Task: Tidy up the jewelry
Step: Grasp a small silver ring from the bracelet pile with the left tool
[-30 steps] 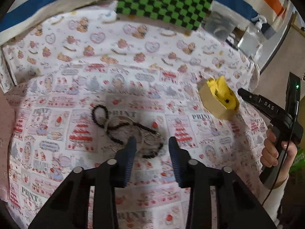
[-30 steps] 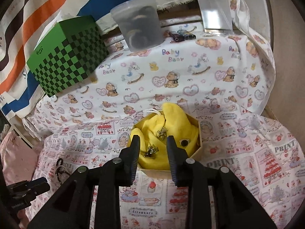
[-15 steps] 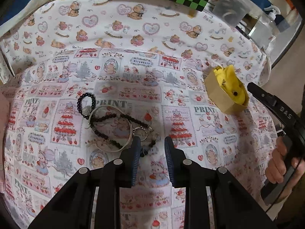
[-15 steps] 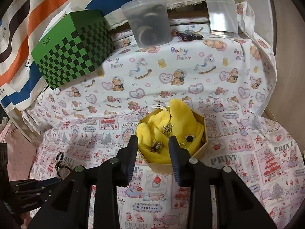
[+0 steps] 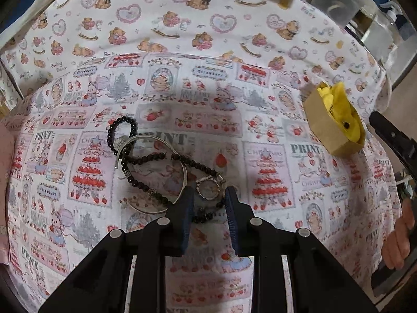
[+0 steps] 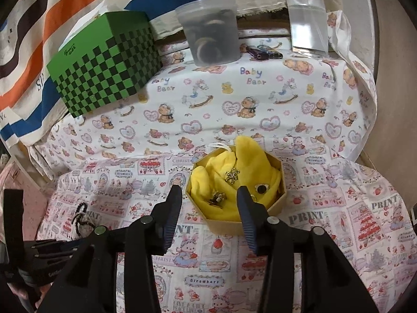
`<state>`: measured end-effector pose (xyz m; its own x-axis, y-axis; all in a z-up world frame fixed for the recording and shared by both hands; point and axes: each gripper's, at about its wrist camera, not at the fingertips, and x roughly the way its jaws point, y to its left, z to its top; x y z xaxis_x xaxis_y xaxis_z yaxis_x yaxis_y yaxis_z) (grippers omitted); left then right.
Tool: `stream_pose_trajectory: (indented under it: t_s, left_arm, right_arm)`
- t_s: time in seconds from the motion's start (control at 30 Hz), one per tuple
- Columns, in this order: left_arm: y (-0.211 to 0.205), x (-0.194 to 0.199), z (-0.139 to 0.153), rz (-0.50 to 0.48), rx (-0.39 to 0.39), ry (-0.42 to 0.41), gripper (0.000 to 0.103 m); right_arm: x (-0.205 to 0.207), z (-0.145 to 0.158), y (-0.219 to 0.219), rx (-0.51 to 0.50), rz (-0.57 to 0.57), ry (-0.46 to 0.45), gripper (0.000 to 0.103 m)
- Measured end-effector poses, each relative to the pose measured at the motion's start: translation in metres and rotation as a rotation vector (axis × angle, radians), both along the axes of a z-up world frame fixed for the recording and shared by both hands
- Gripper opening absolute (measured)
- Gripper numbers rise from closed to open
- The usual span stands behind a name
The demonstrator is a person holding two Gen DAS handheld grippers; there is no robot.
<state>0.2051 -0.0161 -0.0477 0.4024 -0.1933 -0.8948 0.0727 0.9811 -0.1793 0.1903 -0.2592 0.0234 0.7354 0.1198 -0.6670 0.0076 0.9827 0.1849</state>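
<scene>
Black beaded bracelet (image 5: 166, 156) lies between the left gripper's (image 5: 208, 195) unclenched jaws; right gripper (image 6: 208, 194), jaws opening, empty, hovers beside the box (image 6: 276, 206).

left gripper (image 5: 207, 215): matte black plastic frame, two blocky fingers with dark blue ribbed pads (image 5: 188, 219), four round silver screw heads across the finger links. right gripper (image 6: 208, 214): same build, black body, blue ribbed pads, four silver screws. left wrist view shows the right unit's black handle side-on; white lettering on it, too small to read. hand (image 5: 398, 242) bare, no sleeve visible.
</scene>
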Motion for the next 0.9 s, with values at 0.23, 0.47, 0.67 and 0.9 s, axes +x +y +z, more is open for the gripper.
stream_pose_trajectory:
  t_s: [0.23, 0.47, 0.67, 0.9]
  left_arm:
    - [-0.008, 0.005, -0.001, 0.003, 0.058, -0.025, 0.028]
    - [-0.013, 0.004, -0.001, 0.008, 0.146, -0.036, 0.015]
    - [-0.016, 0.004, -0.005, -0.017, 0.156, -0.031, 0.016]
    - [-0.021, -0.002, 0.000, -0.025, 0.148, -0.021, 0.016]
  right_arm:
    - [0.000, -0.003, 0.006, -0.001, 0.024, 0.011, 0.045]
    - [0.000, -0.004, 0.002, 0.029, 0.021, 0.025, 0.048]
    - [-0.001, -0.002, 0.005, 0.031, 0.032, 0.026, 0.050]
    - [0.001, -0.005, 0.007, 0.048, 0.043, 0.045, 0.050]
